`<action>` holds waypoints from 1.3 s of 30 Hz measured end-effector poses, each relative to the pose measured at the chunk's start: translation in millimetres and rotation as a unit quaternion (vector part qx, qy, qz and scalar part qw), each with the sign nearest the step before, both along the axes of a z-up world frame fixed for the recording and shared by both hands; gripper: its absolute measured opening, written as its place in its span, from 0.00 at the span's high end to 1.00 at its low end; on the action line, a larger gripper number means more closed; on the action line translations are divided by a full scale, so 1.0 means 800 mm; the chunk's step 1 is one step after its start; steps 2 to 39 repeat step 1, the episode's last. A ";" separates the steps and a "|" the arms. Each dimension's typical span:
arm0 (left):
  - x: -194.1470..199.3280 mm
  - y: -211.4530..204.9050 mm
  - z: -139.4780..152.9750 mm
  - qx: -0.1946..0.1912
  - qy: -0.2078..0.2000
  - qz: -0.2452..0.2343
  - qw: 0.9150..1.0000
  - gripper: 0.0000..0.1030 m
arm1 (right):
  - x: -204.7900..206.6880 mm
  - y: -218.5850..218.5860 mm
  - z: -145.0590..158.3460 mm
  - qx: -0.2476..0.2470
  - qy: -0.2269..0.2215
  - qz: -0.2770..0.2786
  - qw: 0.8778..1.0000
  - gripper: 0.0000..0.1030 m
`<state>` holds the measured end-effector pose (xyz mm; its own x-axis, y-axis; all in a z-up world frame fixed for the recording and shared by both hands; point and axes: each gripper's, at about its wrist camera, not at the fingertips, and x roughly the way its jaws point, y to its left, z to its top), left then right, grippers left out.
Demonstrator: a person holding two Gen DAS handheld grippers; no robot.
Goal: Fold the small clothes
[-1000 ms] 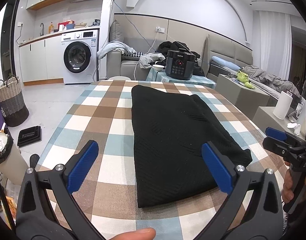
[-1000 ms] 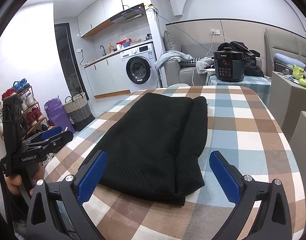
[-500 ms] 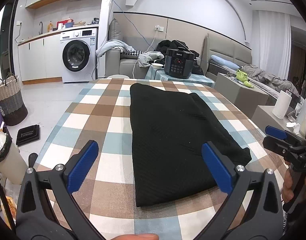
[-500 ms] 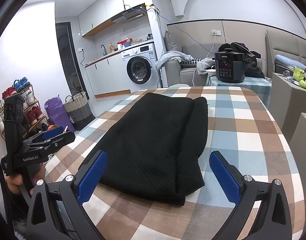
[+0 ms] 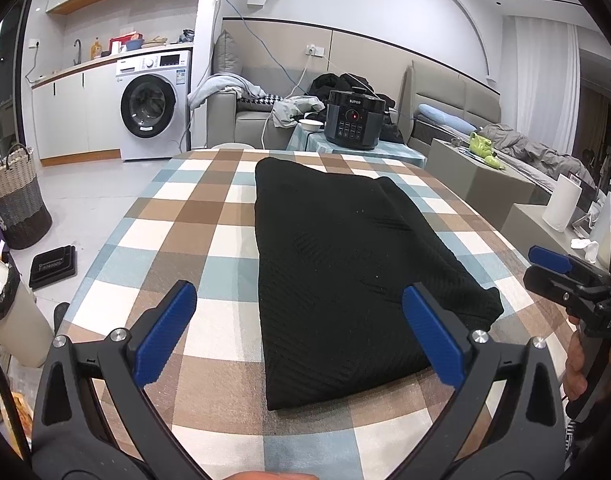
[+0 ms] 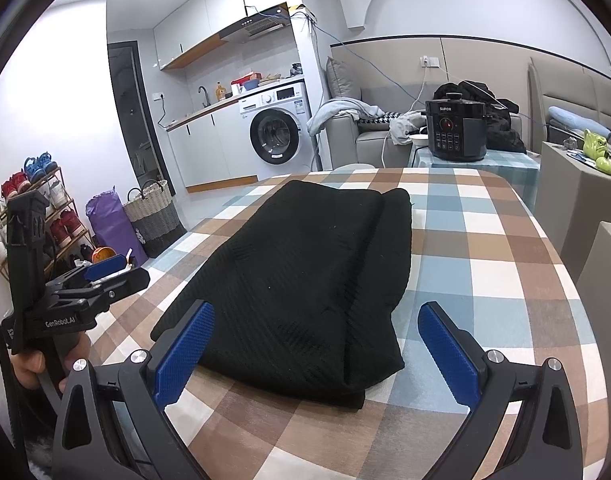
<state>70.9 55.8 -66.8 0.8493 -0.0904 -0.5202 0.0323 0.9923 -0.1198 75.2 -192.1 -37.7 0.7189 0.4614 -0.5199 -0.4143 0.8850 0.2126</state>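
A black knit garment [image 5: 345, 264] lies folded into a long strip on the checked tablecloth [image 5: 173, 216]; it also shows in the right wrist view [image 6: 305, 276]. My left gripper [image 5: 301, 328] is open and empty, held above the garment's near left corner. My right gripper [image 6: 317, 340] is open and empty, held above the garment's near right end. The right gripper shows at the right edge of the left wrist view [image 5: 565, 276]. The left gripper shows at the left of the right wrist view [image 6: 93, 280].
A black pressure cooker [image 5: 353, 124] stands on a small table beyond the far edge. A washing machine [image 5: 153, 108] and a sofa with clothes [image 5: 257, 108] are behind. A woven basket [image 5: 17, 208] and a bin [image 5: 5, 312] stand on the floor to the left.
Both grippers stay open and nearly still. The left view has shifted slightly; the garment has not moved.
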 end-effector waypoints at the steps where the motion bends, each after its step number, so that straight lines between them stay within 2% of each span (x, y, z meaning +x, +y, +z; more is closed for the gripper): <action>1: 0.001 -0.001 -0.002 0.000 0.002 -0.002 1.000 0.01 | 0.000 -0.001 0.000 0.000 0.001 0.000 1.000 0.00; 39: 0.001 -0.001 -0.002 0.000 0.002 -0.002 1.000 0.01 | 0.000 -0.001 0.000 0.000 0.001 0.000 1.000 0.00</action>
